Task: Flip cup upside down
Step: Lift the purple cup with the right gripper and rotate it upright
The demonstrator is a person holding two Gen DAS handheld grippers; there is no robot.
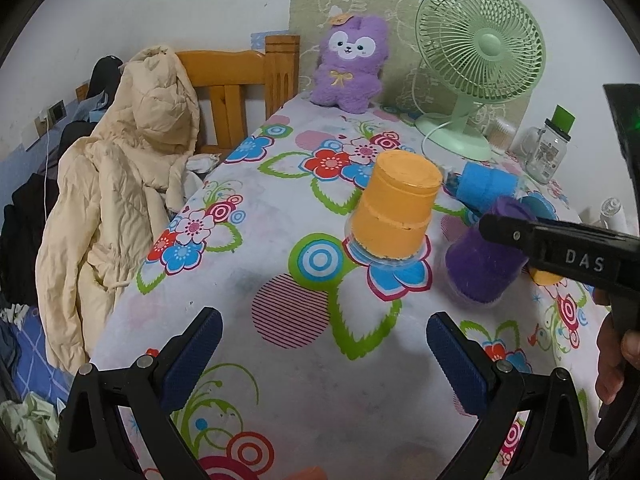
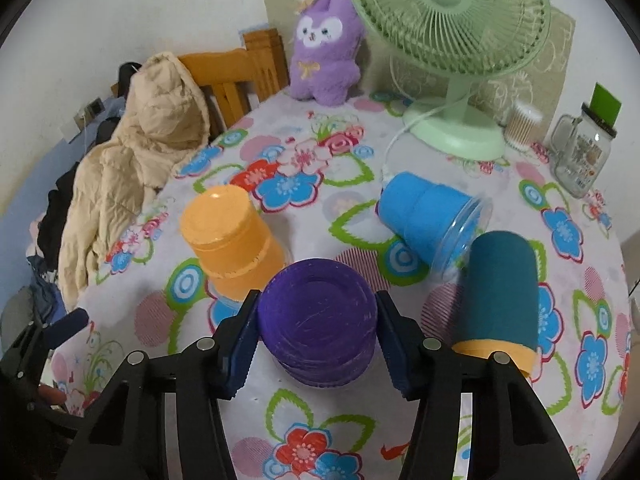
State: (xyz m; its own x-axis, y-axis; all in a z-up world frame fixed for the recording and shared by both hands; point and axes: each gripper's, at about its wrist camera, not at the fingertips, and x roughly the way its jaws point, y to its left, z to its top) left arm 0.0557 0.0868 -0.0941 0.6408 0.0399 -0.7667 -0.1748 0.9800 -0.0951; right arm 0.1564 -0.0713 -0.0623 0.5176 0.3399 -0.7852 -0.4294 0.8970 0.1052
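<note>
A purple cup stands upside down on the flowered tablecloth; my right gripper is shut on its sides. In the left wrist view the cup shows under the right gripper. An orange cup stands upside down left of it, also in the right wrist view. A blue cup lies on its side behind. A teal cup with an orange rim stands at the right. My left gripper is open and empty, in front of the orange cup.
A green fan, a purple plush toy, a glass jar and a cotton-swab tub stand at the back of the table. A wooden chair with a beige coat stands left of the table edge.
</note>
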